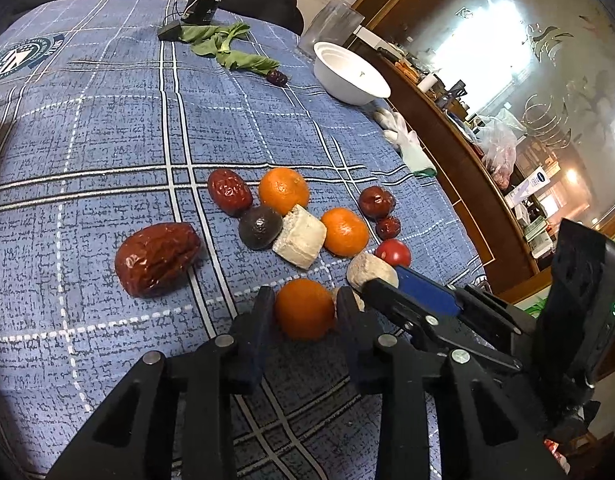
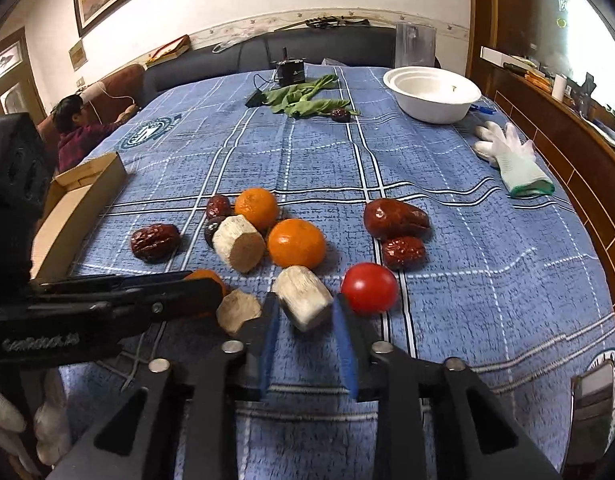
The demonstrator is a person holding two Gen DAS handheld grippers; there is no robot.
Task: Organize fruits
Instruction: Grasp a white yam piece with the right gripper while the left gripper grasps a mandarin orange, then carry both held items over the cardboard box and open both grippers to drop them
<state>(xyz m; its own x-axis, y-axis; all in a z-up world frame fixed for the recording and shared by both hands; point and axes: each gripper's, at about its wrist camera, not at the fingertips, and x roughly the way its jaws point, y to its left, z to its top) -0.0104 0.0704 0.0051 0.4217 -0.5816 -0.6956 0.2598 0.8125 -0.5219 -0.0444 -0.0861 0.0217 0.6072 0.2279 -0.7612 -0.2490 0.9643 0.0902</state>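
Fruits lie in a cluster on the blue checked tablecloth (image 1: 107, 128). My left gripper (image 1: 305, 304) is shut on an orange (image 1: 304, 309) resting on the cloth; the orange's top also shows in the right wrist view (image 2: 205, 276). My right gripper (image 2: 303, 312) stands open around a pale sugarcane piece (image 2: 303, 298), its jaws on either side without pressing. A cherry tomato (image 2: 369, 288) lies just right of it. Two more oranges (image 2: 296, 243) (image 2: 256, 207), several red dates (image 2: 395, 218) (image 1: 157, 258) and other cane pieces (image 2: 238, 243) lie beyond.
A white bowl (image 2: 431, 94) stands at the far right of the table, with green leaves (image 2: 303, 100) and a date (image 2: 341, 115) beside it. A white glove (image 2: 511, 158) lies at the right edge. A cardboard box (image 2: 77, 204) sits at the left.
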